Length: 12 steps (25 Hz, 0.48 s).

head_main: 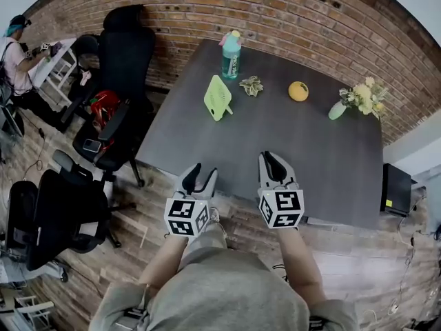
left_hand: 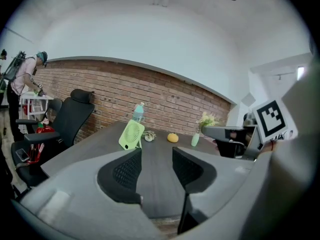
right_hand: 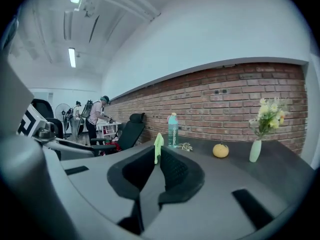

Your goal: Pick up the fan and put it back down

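Surface (head_main: 207, 143) room behind the fan (head_main: 218, 97) is tight. The bottle (head_main: 231, 55) stands just behind it, so too deep a reach could topple that, and the thin, upright fan may tip if clipped on one edge. The left gripper (head_main: 204, 173) has its fingers apart and empty. The right gripper (head_main: 272, 158) has its fingers almost together, too narrow to admit the fan. The fan stands far left, well ahead of both, untouched.

Nothing legible anywhere. The teal plastic bottle (head_main: 231, 57) at the far edge of the dark grey desk (head_main: 331, 164) carries vertical white print on its side, too small to read.
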Each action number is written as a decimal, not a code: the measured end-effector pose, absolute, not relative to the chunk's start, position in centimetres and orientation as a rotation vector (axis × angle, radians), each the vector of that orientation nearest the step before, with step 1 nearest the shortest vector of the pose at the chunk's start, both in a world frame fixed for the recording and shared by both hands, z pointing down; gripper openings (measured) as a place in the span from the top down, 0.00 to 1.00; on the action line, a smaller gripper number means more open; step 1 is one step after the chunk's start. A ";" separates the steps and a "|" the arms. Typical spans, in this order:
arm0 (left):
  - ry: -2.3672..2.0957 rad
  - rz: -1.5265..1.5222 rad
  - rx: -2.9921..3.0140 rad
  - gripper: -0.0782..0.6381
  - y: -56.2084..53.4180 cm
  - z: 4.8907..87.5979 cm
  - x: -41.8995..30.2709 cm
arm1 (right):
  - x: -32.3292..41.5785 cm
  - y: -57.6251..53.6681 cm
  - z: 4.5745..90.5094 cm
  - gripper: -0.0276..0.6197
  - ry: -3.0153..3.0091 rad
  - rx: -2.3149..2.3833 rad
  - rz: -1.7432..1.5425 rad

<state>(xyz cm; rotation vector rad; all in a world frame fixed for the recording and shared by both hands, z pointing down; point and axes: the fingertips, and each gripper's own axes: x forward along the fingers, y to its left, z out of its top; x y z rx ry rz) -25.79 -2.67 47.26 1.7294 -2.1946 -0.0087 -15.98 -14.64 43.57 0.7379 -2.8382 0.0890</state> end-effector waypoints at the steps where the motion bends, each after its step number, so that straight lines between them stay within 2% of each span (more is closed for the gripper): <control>1: -2.192 -0.008 1.734 0.61 -2.4 47.3 -24.9 | -15.0 -14.2 43.6 0.91 -2.836 0.747 0.087; 12: -2.181 0.009 1.804 0.71 1.9 46.8 -16.5 | -5.5 -8.0 43.4 0.95 -2.858 0.807 0.100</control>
